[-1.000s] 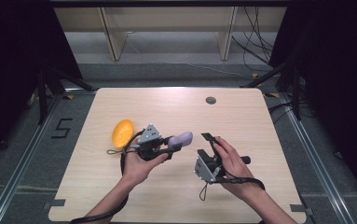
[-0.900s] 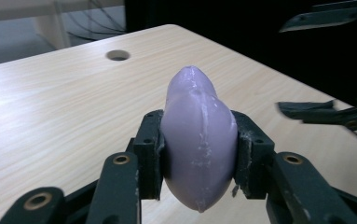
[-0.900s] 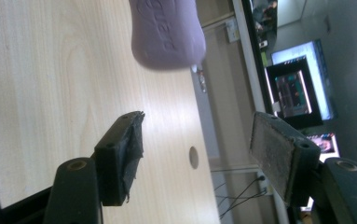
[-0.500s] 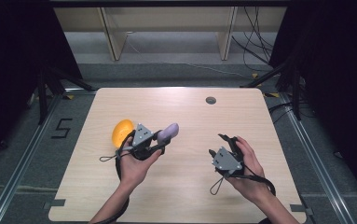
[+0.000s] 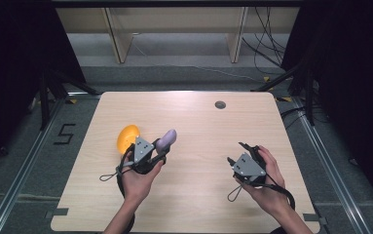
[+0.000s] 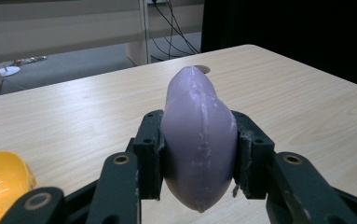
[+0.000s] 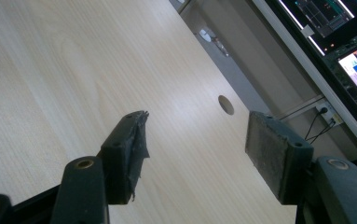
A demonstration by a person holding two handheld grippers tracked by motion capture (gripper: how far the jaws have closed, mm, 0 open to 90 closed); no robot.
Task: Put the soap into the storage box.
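holding looks like the step in hand: the left gripper (image 5: 162,146) pinches a purple egg-shaped piece (image 6: 198,140) at its widest part, both pads pressed to its sides, tip pointing toward one o'clock. it sits left of the table's (image 5: 194,200) centre, just above the wood. an orange piece (image 5: 127,137) lies at the gripper's ten o'clock. next move, i judge, calls for joining or setting down. the right gripper (image 7: 195,154), at four o'clock, is spread wide, holding nothing.
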